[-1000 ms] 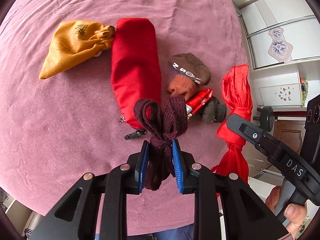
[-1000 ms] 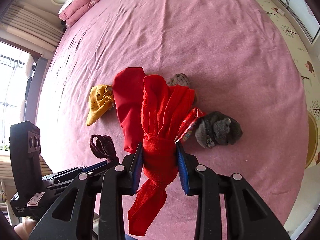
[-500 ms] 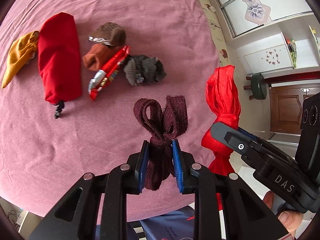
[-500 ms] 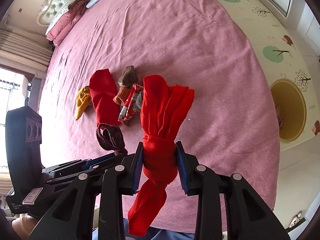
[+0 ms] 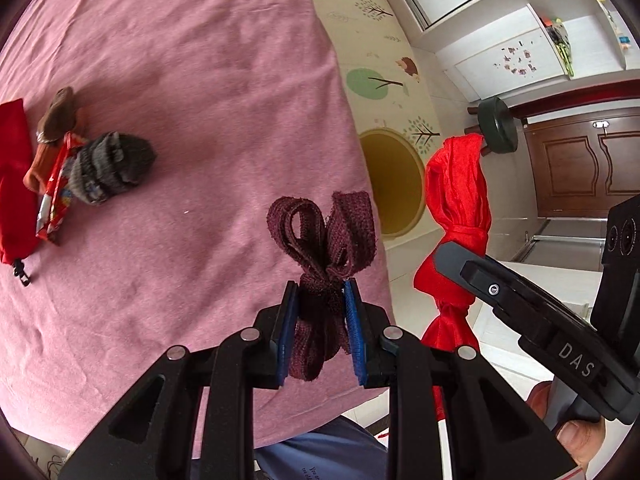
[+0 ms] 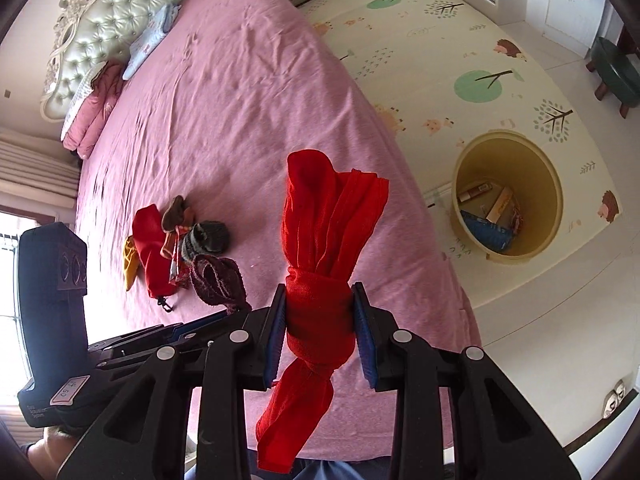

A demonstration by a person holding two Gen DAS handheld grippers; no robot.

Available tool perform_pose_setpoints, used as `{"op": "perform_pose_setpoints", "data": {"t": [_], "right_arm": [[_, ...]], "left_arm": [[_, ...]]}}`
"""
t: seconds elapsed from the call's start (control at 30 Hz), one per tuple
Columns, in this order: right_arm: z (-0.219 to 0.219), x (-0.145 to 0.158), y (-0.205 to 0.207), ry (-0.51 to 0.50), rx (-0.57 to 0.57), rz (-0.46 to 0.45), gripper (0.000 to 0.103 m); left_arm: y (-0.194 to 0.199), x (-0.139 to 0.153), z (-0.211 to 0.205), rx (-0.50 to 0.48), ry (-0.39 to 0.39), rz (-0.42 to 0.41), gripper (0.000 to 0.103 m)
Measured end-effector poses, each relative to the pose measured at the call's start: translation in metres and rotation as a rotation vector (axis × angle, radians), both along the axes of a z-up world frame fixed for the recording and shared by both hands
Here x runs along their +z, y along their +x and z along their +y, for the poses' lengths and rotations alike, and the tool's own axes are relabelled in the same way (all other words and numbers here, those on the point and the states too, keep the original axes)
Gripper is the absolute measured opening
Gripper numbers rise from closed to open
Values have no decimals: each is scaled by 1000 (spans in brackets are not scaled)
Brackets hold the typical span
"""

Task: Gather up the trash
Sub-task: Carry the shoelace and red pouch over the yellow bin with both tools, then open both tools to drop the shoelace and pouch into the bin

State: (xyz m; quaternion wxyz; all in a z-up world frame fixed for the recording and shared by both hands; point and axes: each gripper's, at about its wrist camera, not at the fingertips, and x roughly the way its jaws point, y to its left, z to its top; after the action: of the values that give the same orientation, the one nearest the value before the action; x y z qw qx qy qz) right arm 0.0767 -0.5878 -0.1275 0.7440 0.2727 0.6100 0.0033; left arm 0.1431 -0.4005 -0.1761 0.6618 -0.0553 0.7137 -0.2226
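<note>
Currently my left gripper (image 5: pixel 320 330) has its jaws clenched on a knotted maroon woven strap (image 5: pixel 324 240); my right gripper (image 6: pixel 320 332) grasps a knotted red cloth bundle (image 6: pixel 326 240) at its knot. Both look light, soft and floppy, so the knot seems the surest hold. Both hang over the edge of the pink-sheeted bed (image 6: pixel 240 100). A yellow round plastic bin (image 6: pixel 506 204) stands on the tree-patterned play mat (image 6: pixel 440 40) beside it.
</note>
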Motion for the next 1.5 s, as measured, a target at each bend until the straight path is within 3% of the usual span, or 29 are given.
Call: {"op": "perform_pose_setpoints", "data": {"t": [0.7,1.1,1.5], "right_arm": [[-161,-21,-14,-22,-261,11,32],[-207,-41,0,-41,-321,19,32],[-237,-57,7,-45,-359,43,34]], "left_arm": [[32,-23,-184,-236,4,16,24],[56,-47,-246,-313,17,26,24],[67,-64,-279,-361,24,46,24]]}}
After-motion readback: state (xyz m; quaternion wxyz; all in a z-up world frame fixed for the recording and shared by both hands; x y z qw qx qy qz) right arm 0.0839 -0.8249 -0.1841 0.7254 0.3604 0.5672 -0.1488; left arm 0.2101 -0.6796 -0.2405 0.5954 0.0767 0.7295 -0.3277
